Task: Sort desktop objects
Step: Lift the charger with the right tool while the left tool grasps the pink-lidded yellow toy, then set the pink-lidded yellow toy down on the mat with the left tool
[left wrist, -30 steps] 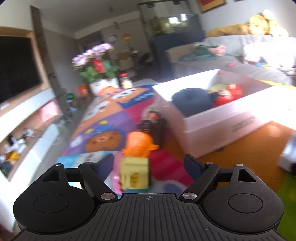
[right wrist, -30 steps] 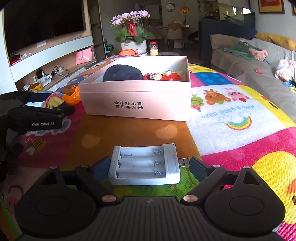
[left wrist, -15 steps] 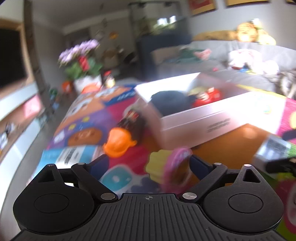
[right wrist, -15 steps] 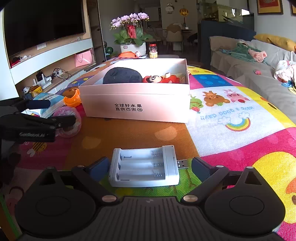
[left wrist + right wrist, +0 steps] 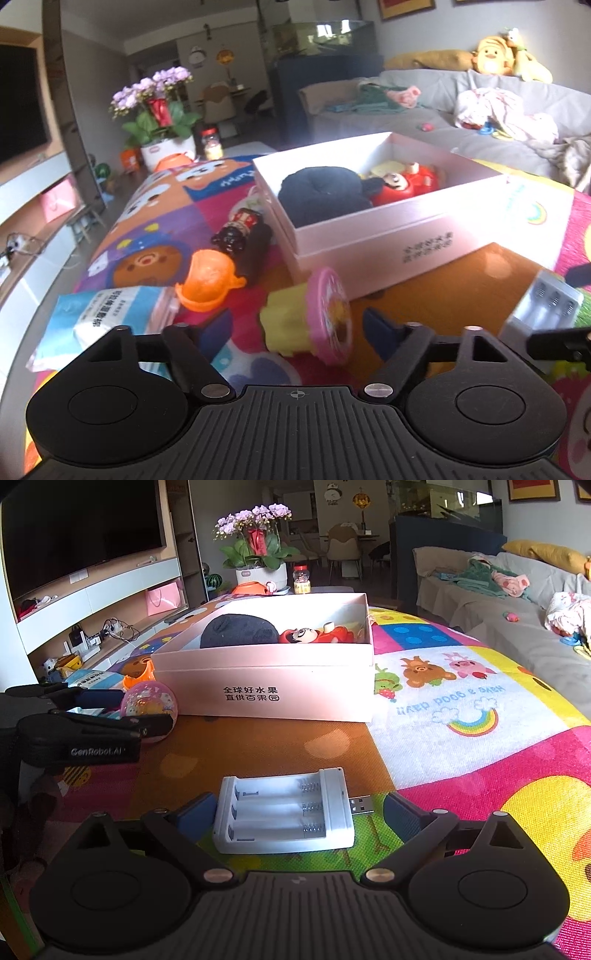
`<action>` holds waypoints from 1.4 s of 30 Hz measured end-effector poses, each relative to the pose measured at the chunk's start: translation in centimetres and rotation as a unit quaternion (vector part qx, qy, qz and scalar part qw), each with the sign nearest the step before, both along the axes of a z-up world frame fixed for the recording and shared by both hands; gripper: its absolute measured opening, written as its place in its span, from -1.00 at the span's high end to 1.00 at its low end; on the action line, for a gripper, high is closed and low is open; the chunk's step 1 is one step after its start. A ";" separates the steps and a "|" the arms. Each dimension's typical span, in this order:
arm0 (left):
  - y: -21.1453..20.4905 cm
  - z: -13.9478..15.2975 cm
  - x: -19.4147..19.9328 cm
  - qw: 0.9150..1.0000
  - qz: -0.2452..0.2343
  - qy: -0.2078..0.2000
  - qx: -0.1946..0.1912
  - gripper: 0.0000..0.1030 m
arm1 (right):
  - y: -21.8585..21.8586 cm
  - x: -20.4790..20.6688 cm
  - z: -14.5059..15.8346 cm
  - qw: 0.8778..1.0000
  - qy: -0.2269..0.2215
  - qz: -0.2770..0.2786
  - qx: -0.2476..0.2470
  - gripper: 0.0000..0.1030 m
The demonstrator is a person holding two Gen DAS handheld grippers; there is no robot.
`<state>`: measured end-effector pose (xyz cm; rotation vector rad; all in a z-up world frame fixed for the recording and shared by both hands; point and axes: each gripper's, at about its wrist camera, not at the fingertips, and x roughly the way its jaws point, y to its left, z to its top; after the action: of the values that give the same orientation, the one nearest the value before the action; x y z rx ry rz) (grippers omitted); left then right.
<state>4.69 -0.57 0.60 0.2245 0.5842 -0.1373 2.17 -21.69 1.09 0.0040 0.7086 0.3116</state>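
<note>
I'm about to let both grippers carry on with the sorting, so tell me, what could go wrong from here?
1. The left gripper is closing around the pink and yellow toy, which lies tilted with its round disc toward one finger; the grip may land off-centre and the toy could slip or roll.
2. The white battery charger sits between the open right gripper fingers with its USB plug sticking out sideways; a finger may press on the plug.

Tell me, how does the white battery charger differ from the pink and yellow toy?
The battery charger is a plain white, boxy thing lying flat; the toy is bright pink and yellow with a round disc, tipped on its side. The charger sits by the right gripper, the toy by the left gripper. Both lie on the play mat, outside the box.
</note>
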 end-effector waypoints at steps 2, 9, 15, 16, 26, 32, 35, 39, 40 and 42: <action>0.1 0.1 0.2 1.000 -0.003 0.009 -0.007 -0.13 | -0.1 0.0 0.0 1.000 0.000 0.000 0.002 -0.89; 0.7 2.1 -2.0 0.984 -0.070 0.083 -0.139 0.02 | -0.3 0.0 0.0 1.000 0.000 -0.002 0.010 -0.89; 2.1 0.2 -2.3 0.969 -0.043 0.133 -0.203 -0.11 | -0.3 -0.1 0.1 1.000 -0.004 -0.004 0.011 -0.90; 2.5 0.2 -2.4 0.969 -0.038 0.130 -0.208 -0.25 | -0.3 -0.1 0.1 1.000 -0.005 -0.004 0.010 -0.90; 5.8 2.4 -3.9 0.985 0.050 0.032 -0.161 -0.87 | -0.2 0.0 0.1 1.000 -0.003 -0.004 0.006 -0.94; 5.3 2.2 -5.5 0.995 0.079 -0.027 -0.055 -0.99 | -0.1 0.0 0.0 1.000 -0.001 -0.004 0.002 -0.94; 5.2 2.1 -6.6 0.996 0.071 -0.039 -0.047 -1.00 | 0.1 0.0 0.0 1.000 0.000 -0.001 -0.002 -0.99; 4.6 1.9 -7.8 0.996 0.043 -0.030 -0.065 -1.00 | 0.5 0.0 -0.1 1.000 0.000 0.003 -0.015 -1.00; 4.3 1.7 -8.0 0.997 0.040 -0.028 -0.064 -1.00 | 0.7 0.1 -0.1 1.000 0.002 0.005 -0.020 -1.00; 3.6 1.2 -8.3 0.997 0.036 -0.020 -0.061 -1.00 | 1.1 0.2 -0.2 0.999 0.008 0.013 -0.029 -1.00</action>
<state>-3.59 3.04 1.80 0.0885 0.5418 -0.0986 2.33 -20.64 0.85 -0.0589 0.7336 0.3162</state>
